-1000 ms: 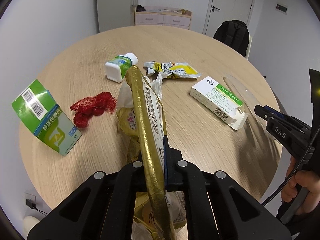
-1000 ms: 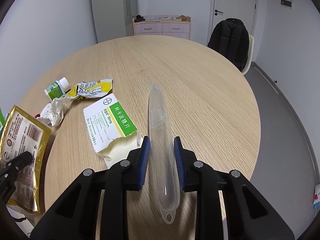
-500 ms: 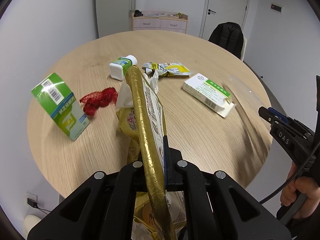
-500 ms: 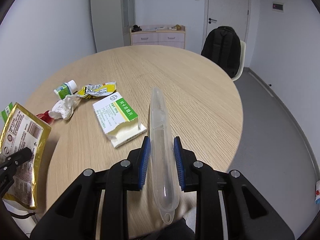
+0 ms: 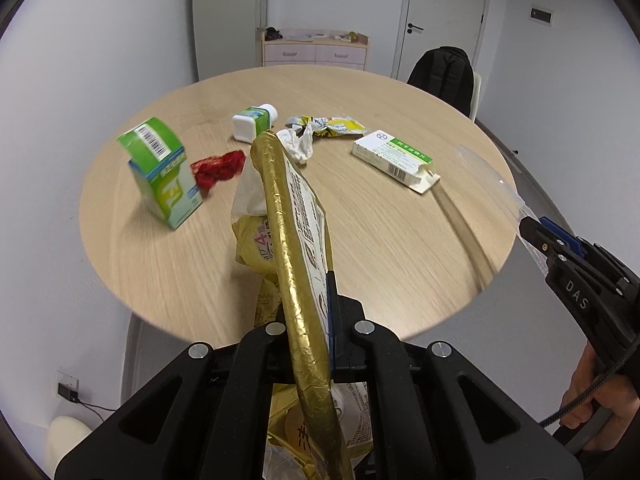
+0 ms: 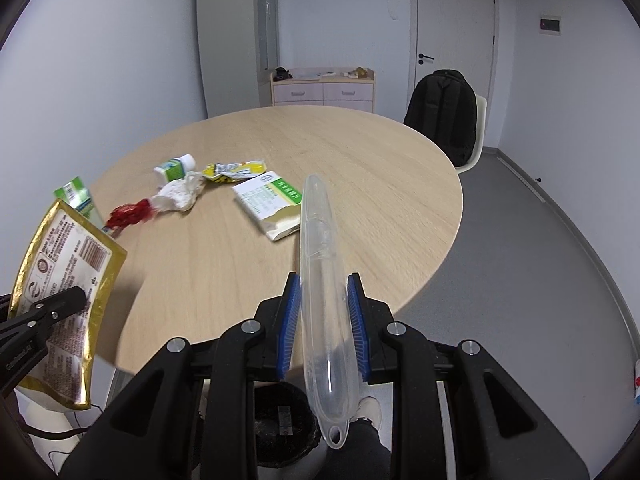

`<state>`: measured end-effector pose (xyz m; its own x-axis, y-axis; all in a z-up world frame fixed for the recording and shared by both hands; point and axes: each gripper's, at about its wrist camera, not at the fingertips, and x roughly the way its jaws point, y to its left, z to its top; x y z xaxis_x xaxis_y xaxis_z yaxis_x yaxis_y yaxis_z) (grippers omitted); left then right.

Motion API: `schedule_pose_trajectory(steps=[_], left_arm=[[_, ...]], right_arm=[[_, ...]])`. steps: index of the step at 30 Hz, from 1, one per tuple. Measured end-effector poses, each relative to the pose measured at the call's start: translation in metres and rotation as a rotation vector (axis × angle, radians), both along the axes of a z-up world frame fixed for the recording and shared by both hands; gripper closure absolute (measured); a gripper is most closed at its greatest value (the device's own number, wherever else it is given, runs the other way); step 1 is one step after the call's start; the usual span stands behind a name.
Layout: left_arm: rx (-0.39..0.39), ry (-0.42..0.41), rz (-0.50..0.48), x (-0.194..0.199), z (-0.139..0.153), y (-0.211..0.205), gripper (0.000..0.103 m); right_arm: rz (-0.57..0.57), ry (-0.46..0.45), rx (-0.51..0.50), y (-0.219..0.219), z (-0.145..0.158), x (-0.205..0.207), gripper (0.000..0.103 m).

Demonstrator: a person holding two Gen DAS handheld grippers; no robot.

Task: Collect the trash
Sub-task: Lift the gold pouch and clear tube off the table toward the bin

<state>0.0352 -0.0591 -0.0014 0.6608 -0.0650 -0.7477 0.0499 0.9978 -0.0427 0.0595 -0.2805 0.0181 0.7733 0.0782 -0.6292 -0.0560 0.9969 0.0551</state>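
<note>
Both grippers pulled back past table (image 6: 360, 152) edge; black bin (image 6: 280, 428) now below right.

office meeting room | round wooden table (image 6: 360, 160) | backpack on chair (image 6: 444, 112) | drawer cabinet (image 6: 324, 88)

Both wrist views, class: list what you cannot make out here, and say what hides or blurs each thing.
- Bin contents: right wrist view, the right gripper covers most of it.
- Gold pouch lower end: left wrist view, hidden behind the left gripper.
- Green carton print: left wrist view, motion blur.
- Clear plastic case: left wrist view, transparent and blurred.
</note>
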Motion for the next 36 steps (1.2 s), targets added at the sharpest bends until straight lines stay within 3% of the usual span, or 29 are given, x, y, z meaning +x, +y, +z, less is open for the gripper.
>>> schedule_pose_trajectory(steps=[17, 27, 36], left_arm=[[-0.007, 0.010, 0.017, -0.073, -0.015, -0.001, 0.100], [-0.005, 0.023, 0.028, -0.131, -0.029, -0.006, 0.100], [-0.009, 0.034, 0.034, -0.157, -0.041, -0.011, 0.100]], right_arm=[[0.033, -0.028, 0.009, 0.011, -0.004, -0.092, 0.080], [0.045, -0.019, 0.009, 0.010, -0.016, -0.149, 0.080], [0.055, -0.020, -0.003, 0.008, -0.030, -0.188, 0.080]])
